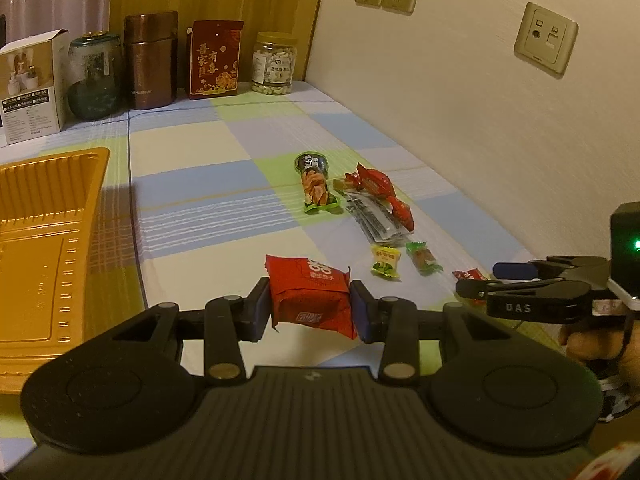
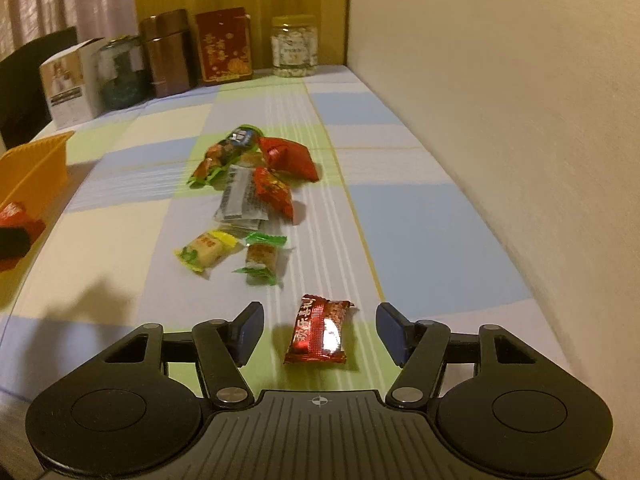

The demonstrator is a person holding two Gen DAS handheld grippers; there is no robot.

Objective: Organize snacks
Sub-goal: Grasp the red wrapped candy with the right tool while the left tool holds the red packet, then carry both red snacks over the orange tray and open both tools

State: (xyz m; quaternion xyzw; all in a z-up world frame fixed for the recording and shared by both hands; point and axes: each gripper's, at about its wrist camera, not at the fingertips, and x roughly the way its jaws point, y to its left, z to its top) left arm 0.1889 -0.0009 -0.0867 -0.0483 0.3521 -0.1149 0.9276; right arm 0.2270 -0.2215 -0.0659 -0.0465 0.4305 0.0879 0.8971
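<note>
- Left wrist view: the left gripper sits at the bottom centre of the frame, its jaws pinching a red packet from both sides, held just above the checked cloth of the worktop.
- The packet is a puffy, crinkled foil pillow with white print on its face.
- At the left edge lies a gold tray, thin moulded plastic with ribbed walls; the part I can see holds nothing.
- Right of centre a loose cluster of snacks waits on the cloth: a green-edged sachet, a glossy red bag, a clear striped sachet, a yellow candy and a green-wrapped candy.
- At the right edge the right gripper reaches in low, with a small red candy at its tips.
- Along the top stand a white box, jars, a brown tin and a red pouch.

- Right wrist view: the right gripper fills the bottom of the frame, jaws spread wide on either side of the small red candy, which lies flat on the cloth, shiny and untouched by either pad.
- The other snacks sit up the middle of the frame; the tray's corner shows at the left edge.
- My reading: the sorting has hardly begun. One packet is in hand, one candy is about to be taken, and the rest is left to gather.
</note>
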